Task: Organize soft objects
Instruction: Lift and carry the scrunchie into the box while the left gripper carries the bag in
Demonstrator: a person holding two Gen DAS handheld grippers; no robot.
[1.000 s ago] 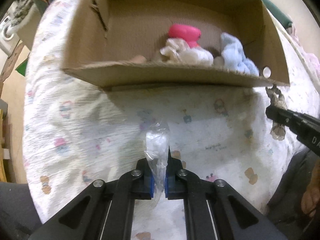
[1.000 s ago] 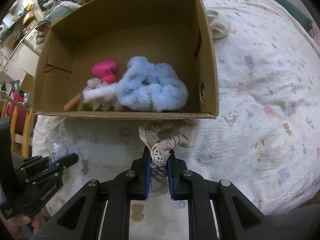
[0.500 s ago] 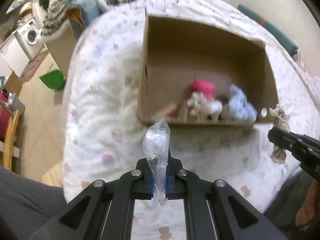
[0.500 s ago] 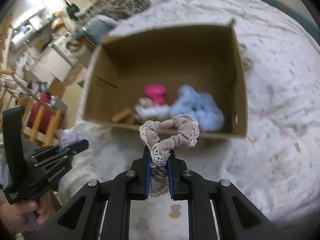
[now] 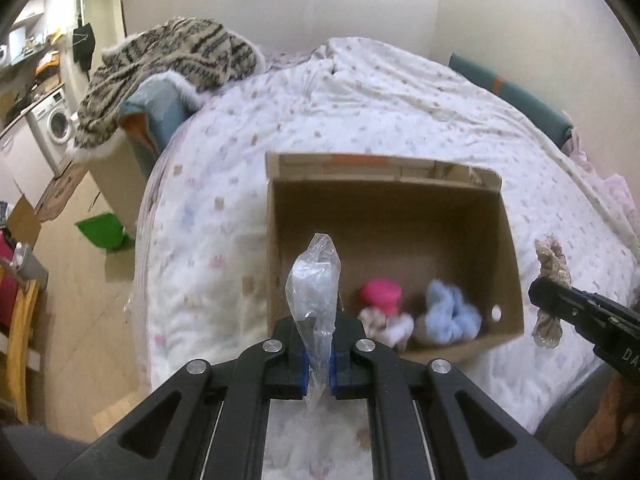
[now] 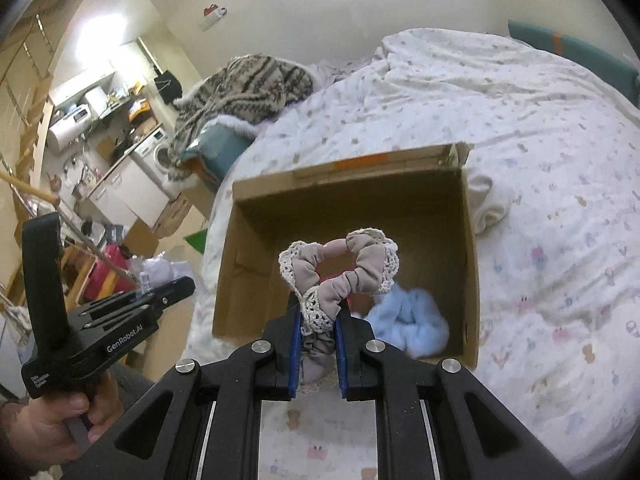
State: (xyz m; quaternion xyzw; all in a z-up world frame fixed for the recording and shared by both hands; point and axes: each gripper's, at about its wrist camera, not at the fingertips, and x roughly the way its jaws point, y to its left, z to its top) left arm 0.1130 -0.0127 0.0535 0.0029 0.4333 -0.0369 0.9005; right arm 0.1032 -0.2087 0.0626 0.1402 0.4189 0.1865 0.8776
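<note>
- Landmark: open brown cardboard box [image 5: 390, 216] on the bed's white quilt with small pastel prints [image 5: 400, 92]. All places below are given relative to this box.
- My left tongs [image 5: 318, 360]: jaws almost fully closed, pinching a crumpled clear plastic bag [image 5: 314, 284]. The bag stands up from the blue pads and sits in front of the box's near-left corner in the left wrist view.
- My right tongs [image 6: 318, 354]: jaws nearly closed on a beige fabric scrunchie with a cream lace edge [image 6: 340, 270]. Its loop rises above the pads, over the box's near wall and open interior in the right wrist view.
- Inside the box, against the near wall: a bright pink soft item [image 5: 380, 294], a fluffy light-blue piece [image 5: 452, 316] to the right of it, and a whitish fabric bundle [image 5: 386, 324] between and in front of them. This part is blurred, so I cannot tell what touches what.
- Just outside the box's right wall: a cream cloth lump [image 6: 490, 204] on the quilt, touching or nearly touching the cardboard.
- Beyond the box's far-left corner: a striped brown-and-cream knit blanket [image 5: 168, 64] heaped off the bed's edge.
- The hand [image 6: 56, 426] gripping the left tongs' handle shows left of the box in the right wrist view.
</note>
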